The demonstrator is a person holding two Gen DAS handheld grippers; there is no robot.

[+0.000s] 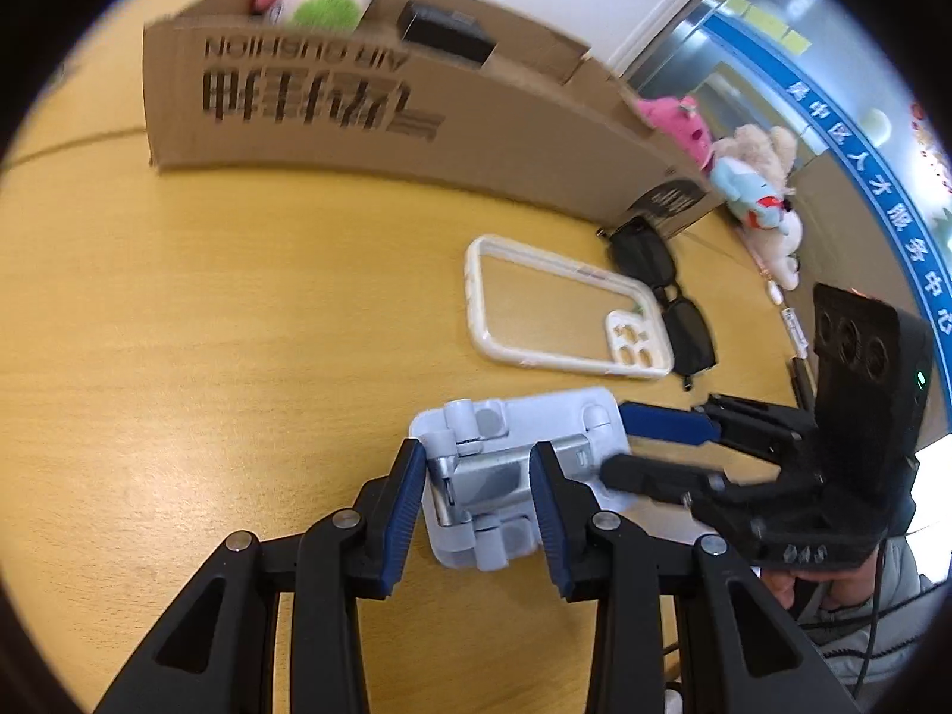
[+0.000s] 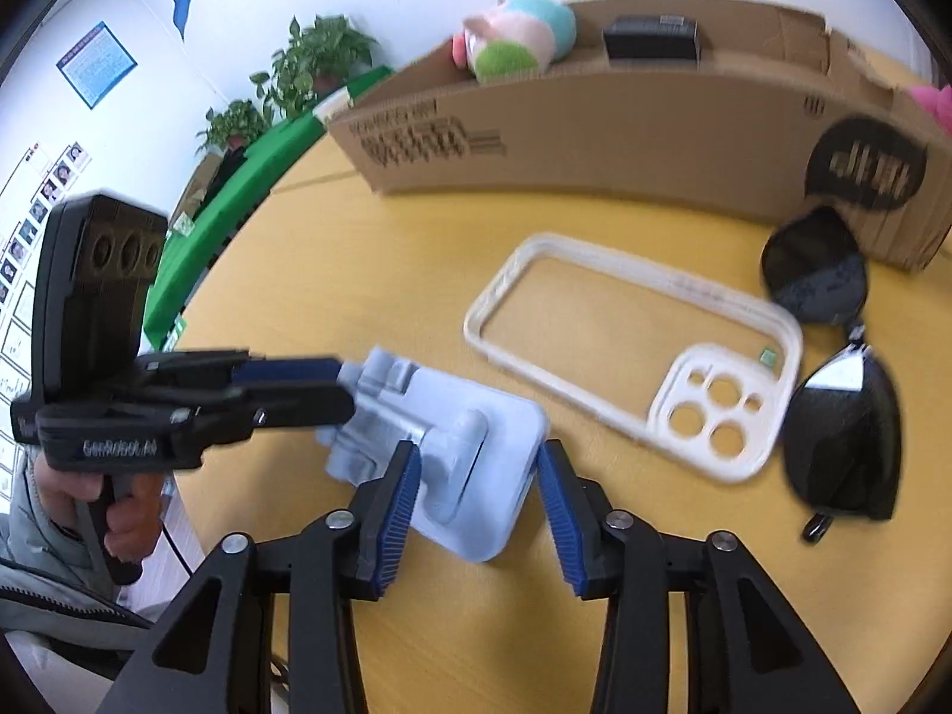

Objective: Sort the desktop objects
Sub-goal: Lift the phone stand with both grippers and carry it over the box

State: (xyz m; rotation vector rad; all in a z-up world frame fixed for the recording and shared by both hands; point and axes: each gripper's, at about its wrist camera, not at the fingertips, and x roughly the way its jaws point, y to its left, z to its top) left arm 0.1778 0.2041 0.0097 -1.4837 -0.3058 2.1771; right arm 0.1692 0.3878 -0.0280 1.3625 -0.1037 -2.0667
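Observation:
A light grey folding phone stand (image 1: 553,410) lies on the wooden table (image 1: 178,327). My left gripper (image 1: 479,476) is shut on the stand's folded metal arm, with a blue pad on each side. In the right wrist view the same gripper (image 2: 345,384) comes in from the left and clamps that arm. My right gripper (image 2: 479,476) straddles the flat base of the stand (image 2: 506,416); its pads stand just off the base's edges, so it is open. From the left wrist view the right gripper (image 1: 613,440) reaches in from the right.
A white phone case (image 2: 630,351) and black sunglasses (image 2: 833,369) lie beyond the stand. Behind them stands a long cardboard box (image 2: 625,131) holding a plush toy (image 2: 517,35) and a black box (image 2: 651,35). More plush toys (image 1: 755,178) sit at its right end.

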